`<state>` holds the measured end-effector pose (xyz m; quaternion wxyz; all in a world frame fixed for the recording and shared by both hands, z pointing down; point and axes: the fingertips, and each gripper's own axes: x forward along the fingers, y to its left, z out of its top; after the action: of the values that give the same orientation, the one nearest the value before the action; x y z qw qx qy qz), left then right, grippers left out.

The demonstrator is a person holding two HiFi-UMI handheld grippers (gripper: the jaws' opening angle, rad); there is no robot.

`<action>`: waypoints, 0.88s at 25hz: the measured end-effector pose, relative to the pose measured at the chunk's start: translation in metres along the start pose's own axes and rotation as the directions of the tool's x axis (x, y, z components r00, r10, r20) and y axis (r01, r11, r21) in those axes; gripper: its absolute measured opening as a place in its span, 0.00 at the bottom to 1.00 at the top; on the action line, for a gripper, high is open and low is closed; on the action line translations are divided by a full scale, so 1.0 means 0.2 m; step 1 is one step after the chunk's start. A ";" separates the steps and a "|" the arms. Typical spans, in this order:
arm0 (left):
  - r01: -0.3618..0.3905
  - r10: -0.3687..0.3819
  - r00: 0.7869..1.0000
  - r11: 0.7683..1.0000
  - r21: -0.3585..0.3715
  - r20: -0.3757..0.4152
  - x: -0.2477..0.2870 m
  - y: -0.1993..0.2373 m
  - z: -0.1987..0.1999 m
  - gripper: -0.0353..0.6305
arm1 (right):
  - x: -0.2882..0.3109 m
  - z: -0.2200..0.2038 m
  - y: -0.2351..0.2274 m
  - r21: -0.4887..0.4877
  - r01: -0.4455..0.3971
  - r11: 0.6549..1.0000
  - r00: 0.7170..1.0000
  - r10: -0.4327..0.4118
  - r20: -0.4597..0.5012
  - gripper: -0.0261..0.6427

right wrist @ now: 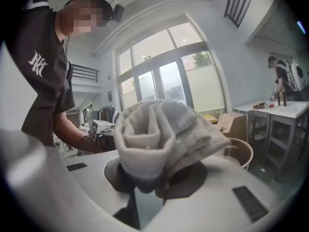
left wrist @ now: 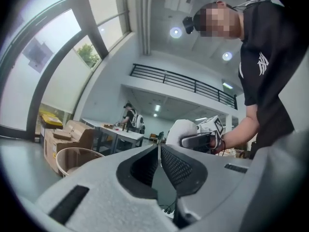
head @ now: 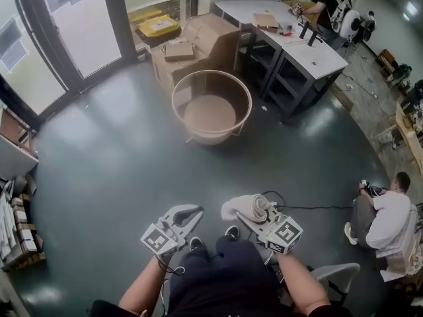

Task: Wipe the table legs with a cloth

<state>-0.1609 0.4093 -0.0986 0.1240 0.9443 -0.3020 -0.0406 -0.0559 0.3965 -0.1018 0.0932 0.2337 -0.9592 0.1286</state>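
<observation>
Cloth: pale grey-white, rolled into a loose bundle, clamped between the jaws of the right gripper. In the right gripper view the cloth fills the space between the jaws and bulges above them, its rolled end facing the camera. It is held in the air, low in front of the person's body and above the dark floor.

Left gripper: just beside the right one, at about the same height. In its own view the left gripper has its jaws brought together at the tips, with nothing between them.

Table legs: dark, under a white table at the far side of the room, well apart from both grippers. The cloth touches no leg.

Between the grippers and the table: a round beige tub standing upright on the floor. Behind it are cardboard boxes, with glass doors to the left.

A black cable runs along the floor near the right gripper, towards a seated person in a white top. Another person, in black, stands at the far end of the table.
</observation>
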 end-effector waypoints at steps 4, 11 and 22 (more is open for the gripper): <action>-0.068 0.068 0.998 0.998 0.011 -0.001 0.15 0.21 -0.15 0.09 | 0.07 -0.11 -0.31 0.001 0.040 0.999 0.999 -0.040 0.037 0.17; -0.189 0.191 0.980 0.981 0.030 -0.055 0.71 0.70 -0.67 0.09 | 0.28 -0.50 -1.09 -0.061 -0.002 0.998 0.999 0.005 0.052 0.17; -0.300 0.304 0.949 0.952 0.060 -0.079 1.35 1.34 -1.36 0.09 | 0.71 -1.25 -2.05 -0.185 -0.086 0.979 0.996 0.081 -0.033 0.17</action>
<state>-0.0503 0.0996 0.2321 0.1195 0.8905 -0.4381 0.0274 0.0434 0.0568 0.2524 0.1212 0.1818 -0.9748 0.0449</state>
